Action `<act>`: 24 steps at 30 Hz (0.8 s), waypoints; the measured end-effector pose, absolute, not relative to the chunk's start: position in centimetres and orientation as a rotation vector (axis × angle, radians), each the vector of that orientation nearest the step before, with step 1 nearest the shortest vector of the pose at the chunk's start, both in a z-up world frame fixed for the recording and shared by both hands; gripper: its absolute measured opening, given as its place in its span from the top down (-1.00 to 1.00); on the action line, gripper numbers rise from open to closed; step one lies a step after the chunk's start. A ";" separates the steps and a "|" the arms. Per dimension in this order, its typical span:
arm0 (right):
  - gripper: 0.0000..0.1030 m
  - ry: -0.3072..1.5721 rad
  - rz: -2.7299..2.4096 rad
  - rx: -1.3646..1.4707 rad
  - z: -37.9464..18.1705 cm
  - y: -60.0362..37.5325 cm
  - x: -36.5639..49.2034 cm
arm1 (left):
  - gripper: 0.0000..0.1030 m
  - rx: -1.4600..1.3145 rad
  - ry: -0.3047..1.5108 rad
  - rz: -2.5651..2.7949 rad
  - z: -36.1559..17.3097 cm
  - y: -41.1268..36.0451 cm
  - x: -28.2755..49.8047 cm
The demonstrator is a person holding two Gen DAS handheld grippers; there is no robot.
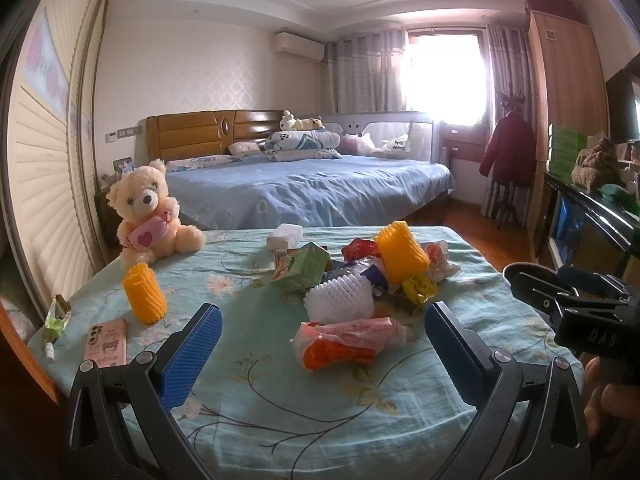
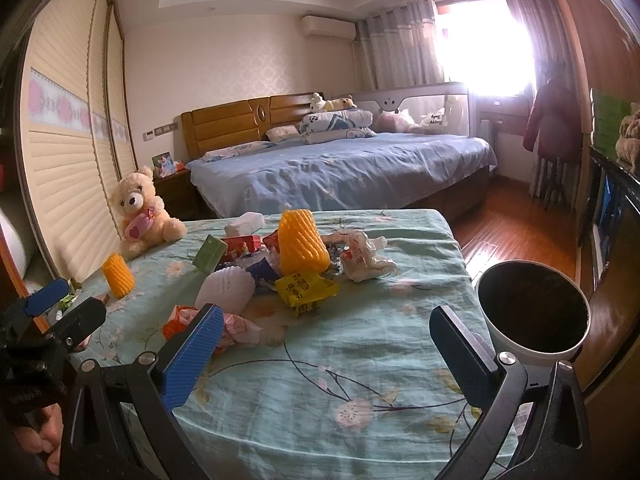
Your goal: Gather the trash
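Observation:
A heap of trash lies mid-table: an orange-and-pink wrapper (image 1: 344, 342), a white foam net (image 1: 340, 294), a yellow foam net (image 1: 400, 252), a green carton (image 1: 302, 266), a yellow packet (image 2: 306, 290) and crumpled white plastic (image 2: 364, 260). My left gripper (image 1: 320, 354) is open, its blue pads either side of the orange-and-pink wrapper and just short of it. My right gripper (image 2: 324, 356) is open over bare cloth, nothing between its fingers. A white bin (image 2: 534, 314) with a dark inside stands off the table's right edge.
A teddy bear (image 1: 150, 214) sits at the table's far left, with a second yellow foam net (image 1: 144, 298), a pink phone (image 1: 107, 342) and a small green wrapper (image 1: 56, 318) nearby. A tissue pack (image 1: 284, 236) lies at the back. A bed (image 1: 304, 188) stands beyond.

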State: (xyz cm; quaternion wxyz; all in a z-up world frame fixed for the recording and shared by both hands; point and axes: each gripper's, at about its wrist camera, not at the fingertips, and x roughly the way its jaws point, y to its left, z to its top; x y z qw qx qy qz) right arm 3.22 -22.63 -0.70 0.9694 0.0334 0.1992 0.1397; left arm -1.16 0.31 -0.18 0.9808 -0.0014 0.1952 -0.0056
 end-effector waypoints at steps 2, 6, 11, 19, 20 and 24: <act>-1.00 0.404 0.283 0.067 -0.7 -22.6 3.2 | -0.98 -0.005 0.395 -0.012 -0.2 0.3 -1.1; -1.00 0.404 0.284 0.068 -0.8 -22.6 3.2 | -0.98 -0.004 0.394 -0.011 -0.2 0.3 -1.1; -1.00 0.407 0.285 0.071 -0.8 -22.6 3.2 | -0.98 -0.002 0.398 -0.015 -0.4 0.3 -1.0; -1.00 0.442 0.314 0.090 -1.3 -22.3 3.7 | -0.98 -0.008 0.428 -0.037 -0.8 0.7 -0.3; -1.00 0.447 0.320 0.092 -1.4 -22.1 3.8 | -0.98 -0.005 0.435 -0.039 -0.9 0.8 -0.1; -1.00 0.476 0.334 0.109 -1.9 -22.2 4.5 | -0.98 -0.019 0.478 -0.059 -1.5 1.5 0.6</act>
